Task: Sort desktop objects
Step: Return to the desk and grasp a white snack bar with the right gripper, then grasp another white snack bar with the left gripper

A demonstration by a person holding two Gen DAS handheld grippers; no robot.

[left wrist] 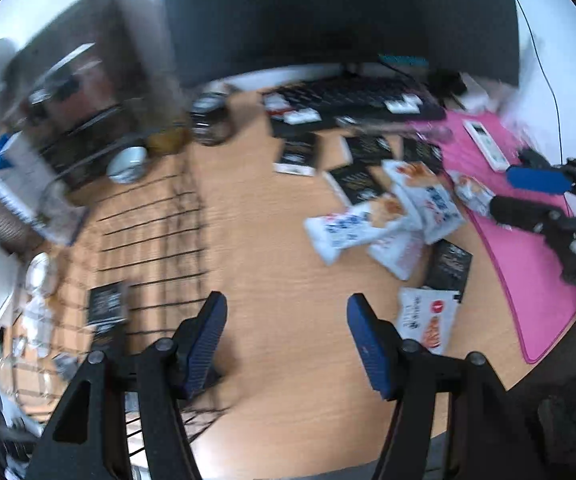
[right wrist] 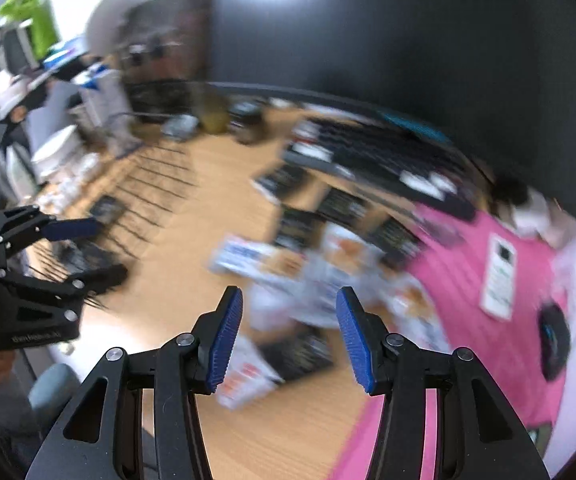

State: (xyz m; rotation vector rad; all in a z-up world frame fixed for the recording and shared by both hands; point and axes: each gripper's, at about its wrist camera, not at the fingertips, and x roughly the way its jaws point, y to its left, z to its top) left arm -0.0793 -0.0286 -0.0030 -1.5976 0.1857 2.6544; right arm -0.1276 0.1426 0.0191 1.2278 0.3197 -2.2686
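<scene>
I have both sets of fingers apart and empty: left gripper [left wrist: 286, 334], right gripper [right wrist: 290, 334]. The white snack packets [left wrist: 372, 220] lie heaped mid-desk [left wrist: 256, 216] beside the pink mat [left wrist: 528, 264]. They look light, crinkly and slippery, so I'd pinch a sealed end seam.

You are looking at a wooden desk [left wrist: 264, 216] carrying a pink mat [left wrist: 528, 264]; left of the mat, snack packets [left wrist: 384, 220] and black sachets [left wrist: 358, 180] are lying scattered.
</scene>
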